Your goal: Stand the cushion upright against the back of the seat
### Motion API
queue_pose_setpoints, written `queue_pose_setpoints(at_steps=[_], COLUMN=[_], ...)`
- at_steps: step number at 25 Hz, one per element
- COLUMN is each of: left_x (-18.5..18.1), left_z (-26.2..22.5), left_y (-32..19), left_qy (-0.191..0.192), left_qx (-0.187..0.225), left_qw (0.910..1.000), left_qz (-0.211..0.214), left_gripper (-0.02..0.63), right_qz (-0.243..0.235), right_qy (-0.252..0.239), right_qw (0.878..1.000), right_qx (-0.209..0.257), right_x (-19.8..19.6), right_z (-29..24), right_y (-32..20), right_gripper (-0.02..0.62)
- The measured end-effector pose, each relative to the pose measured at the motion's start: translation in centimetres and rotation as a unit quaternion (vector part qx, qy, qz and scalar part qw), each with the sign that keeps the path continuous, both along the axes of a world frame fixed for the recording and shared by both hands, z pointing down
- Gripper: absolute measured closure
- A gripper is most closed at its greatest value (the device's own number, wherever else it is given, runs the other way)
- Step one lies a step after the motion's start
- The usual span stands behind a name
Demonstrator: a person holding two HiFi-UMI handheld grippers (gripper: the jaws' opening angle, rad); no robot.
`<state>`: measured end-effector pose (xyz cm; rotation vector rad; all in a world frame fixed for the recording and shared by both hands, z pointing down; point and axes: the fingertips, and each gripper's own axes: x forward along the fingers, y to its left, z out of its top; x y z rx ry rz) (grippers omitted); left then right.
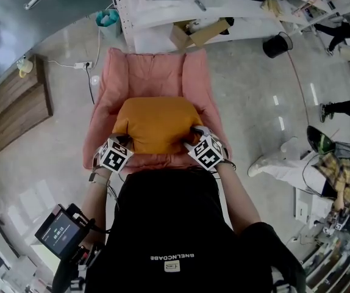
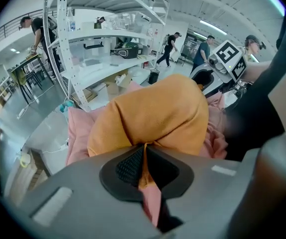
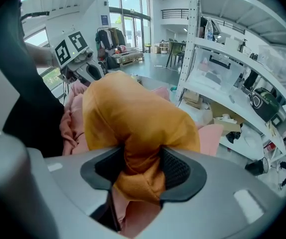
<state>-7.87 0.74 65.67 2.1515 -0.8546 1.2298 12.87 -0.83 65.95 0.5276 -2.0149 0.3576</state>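
We see the orange cushion (image 1: 157,124) over the pink seat (image 1: 99,121), w/ its long axis running side to side, i.e. from one gripper to the other. Both grippers hold it on the edge nearest to the person: the left gripper (image 1: 124,141) at the near-left corner, the right gripper (image 1: 194,134) at the near-right corner. So the body of the cushion lies ahead of both pairs of jaws, in direction of the backrest (image 1: 153,72). Neither hand is nearer than the other; they stand approx. symmetric.

Jaws: in the left gripper view they are almost together and pinch only a thin fold of the orange cover. In the right gripper view they stand wider but are not free: a thick bunch of the orange cover fills the gap and both pads press into it. So both are clenched on the cushion, left thin, right thick.

The far edge of the cushion is near the foot of the backrest, but we cannot tell if it touches it, nor if the underside rests on the seat.

Our judgement for the next move: since the grip is on the near edge and the backrest is beyond the far edge, the near edge prob. must go up and forward, pivoting about the long axis, until the cushion leans on the backrest. The thin pinch on the left looks the weaker one; it may slip if the two hands do not rise together.
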Motion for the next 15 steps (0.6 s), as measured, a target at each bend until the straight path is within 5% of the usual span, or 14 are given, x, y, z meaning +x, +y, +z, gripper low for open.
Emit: queue_pose_setpoints(at_steps=[15], left_x=[-0.7], left_z=[4.3], left_y=[-0.4], left_qy=[-0.013], left_qx=[-0.009], left_qw=[0.9997], left_qz=[-0.016], left_gripper=[0.578], right_qz=[0.01], right_qy=[-0.003], right_qw=[1.0], right_qx=[-0.029], right_x=[-1.2], right_z=[4.4], right_y=[0.0], right_gripper=[0.359])
